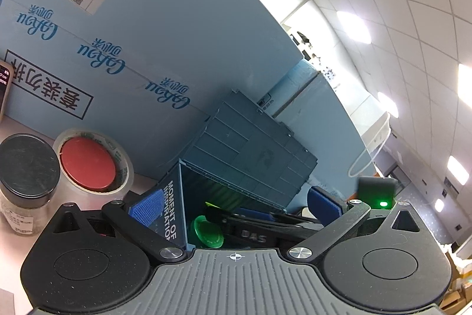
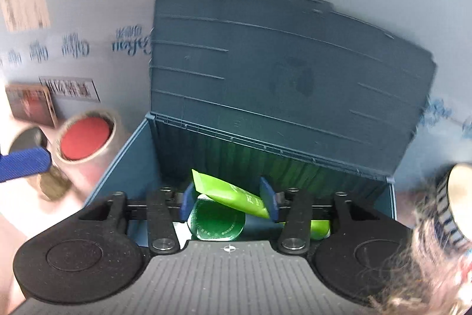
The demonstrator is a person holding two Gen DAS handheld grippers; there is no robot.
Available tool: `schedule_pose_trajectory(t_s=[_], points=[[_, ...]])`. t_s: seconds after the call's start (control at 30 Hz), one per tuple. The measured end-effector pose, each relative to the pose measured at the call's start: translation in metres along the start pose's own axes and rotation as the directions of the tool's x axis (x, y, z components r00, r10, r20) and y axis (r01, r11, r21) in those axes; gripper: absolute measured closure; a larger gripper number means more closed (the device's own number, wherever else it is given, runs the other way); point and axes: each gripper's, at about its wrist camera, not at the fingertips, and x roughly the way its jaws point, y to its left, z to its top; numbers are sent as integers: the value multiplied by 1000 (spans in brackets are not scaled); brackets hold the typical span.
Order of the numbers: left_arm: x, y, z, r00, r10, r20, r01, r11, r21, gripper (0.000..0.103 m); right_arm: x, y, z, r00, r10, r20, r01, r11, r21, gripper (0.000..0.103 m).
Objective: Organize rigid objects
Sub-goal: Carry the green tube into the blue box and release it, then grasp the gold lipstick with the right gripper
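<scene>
Your right gripper [image 2: 229, 198] points down into the open blue storage box [image 2: 124, 158], and its blue-padded fingers [image 2: 269, 198] stand partly apart. Between them lie a bright green tube [image 2: 233, 192] and, under its lower end, a round green lid [image 2: 216, 222]. The pads do not press on either one; the tube slants across the gap, its upper end toward the box's back wall, and seems to rest on the things in the box rather than in your grip. The box's dark lid [image 2: 289, 73] is swung up behind it and leans against the pale blue printed carton [image 2: 88, 5].

Your left gripper [image 1: 236, 207] sits at the box's left wall, level with its rim, and its fingers are spread wide with nothing held; one pad [image 1: 147, 208] lies against the lettered side of the box, the other [image 1: 323, 204] is over its interior. From this side you see your right gripper inside the box, beside the green lid.

Left of the box, on the table [image 1: 11, 244], a roll of tape [image 1: 94, 161] stands on end with a red disc [image 1: 88, 163] in its core. Just beyond it, farther from the box, is a glass jar [image 1: 25, 182] with a black lid. A phone [image 1: 4, 87] leans against the carton, farther left again.
</scene>
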Motion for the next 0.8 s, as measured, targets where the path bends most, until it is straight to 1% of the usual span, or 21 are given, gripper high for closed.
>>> schedule_pose_trajectory(t_s=[0.03, 0.07, 0.1, 0.13, 0.27, 0.4, 0.43, 0.57, 0.73, 0.8], points=[[0, 0, 0, 1000, 0, 1, 0, 1000, 0, 0, -4, -4, 0, 1000, 18, 6, -18, 1000, 22, 45], [0, 0, 0, 1000, 0, 1, 0, 1000, 1, 0, -10, -9, 0, 999, 40, 20, -41, 998, 48, 40], [0, -1, 0, 1000, 0, 1, 0, 1000, 3, 0, -17, -12, -2, 998, 58, 39, -61, 996, 72, 34], [-1, -2, 0, 1000, -1, 2, 1, 1000, 6, 0, -23, -17, -2, 996, 72, 59, -77, 993, 92, 30], [-3, -4, -1, 1000, -10, 7, 10, 1000, 16, 0, -55, -32, -5, 987, 80, 141, -102, 982, 161, 26], [-2, -10, -2, 1000, -13, 1, 13, 999, 34, 0, -90, -45, -19, 970, 61, 235, -114, 968, 223, 21], [-1, -13, -2, 1000, -16, -3, 16, 999, 44, 0, -97, -48, -25, 965, 58, 254, -119, 965, 232, 19], [1, -29, -9, 999, -24, -30, 27, 993, 113, 0, -122, -58, -47, 948, 45, 316, -136, 952, 273, 17], [4, -50, -20, 998, -25, -61, 37, 979, 199, 0, -150, -64, -81, 923, -37, 383, -92, 945, 313, 12], [7, -58, -25, 996, -41, -81, 58, 974, 221, 0, -159, -69, -97, 916, -71, 394, -70, 940, 333, 11]])
